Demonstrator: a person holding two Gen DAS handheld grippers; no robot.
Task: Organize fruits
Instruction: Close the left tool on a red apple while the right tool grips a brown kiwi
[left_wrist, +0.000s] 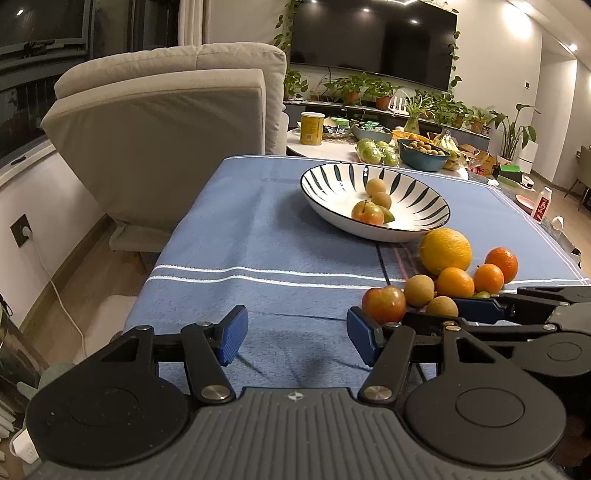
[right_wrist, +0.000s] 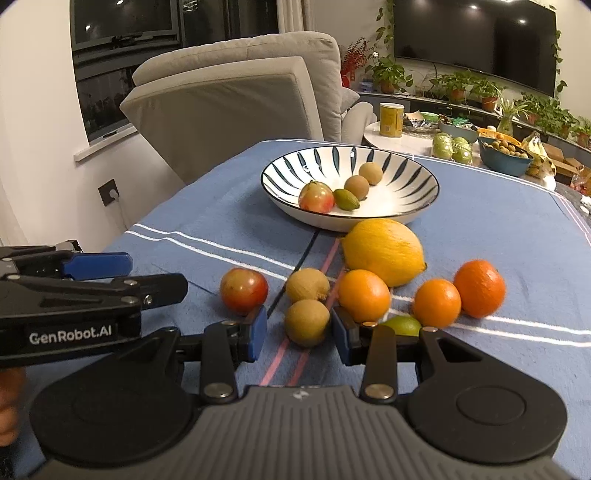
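A striped white bowl (right_wrist: 406, 192) on the blue tablecloth (left_wrist: 258, 251) holds a red-green fruit (right_wrist: 316, 197), a small green fruit and two brown round ones. In front of it lie a big yellow citrus (right_wrist: 384, 251), three oranges (right_wrist: 364, 295), a red fruit (right_wrist: 243, 290), two brown fruits and a lime (right_wrist: 402, 325) partly hidden by a finger. My right gripper (right_wrist: 299, 334) is open, with the nearer brown fruit (right_wrist: 306, 322) between its fingertips and a gap on the left side. My left gripper (left_wrist: 295, 332) is open over bare cloth, left of the red fruit (left_wrist: 384, 304).
A grey armchair (left_wrist: 166, 122) stands beyond the table's far left corner. Behind the table, a white side table (left_wrist: 332, 147) carries a yellow can, a blue bowl and green fruits. The cloth drops off at the left table edge (left_wrist: 159, 266).
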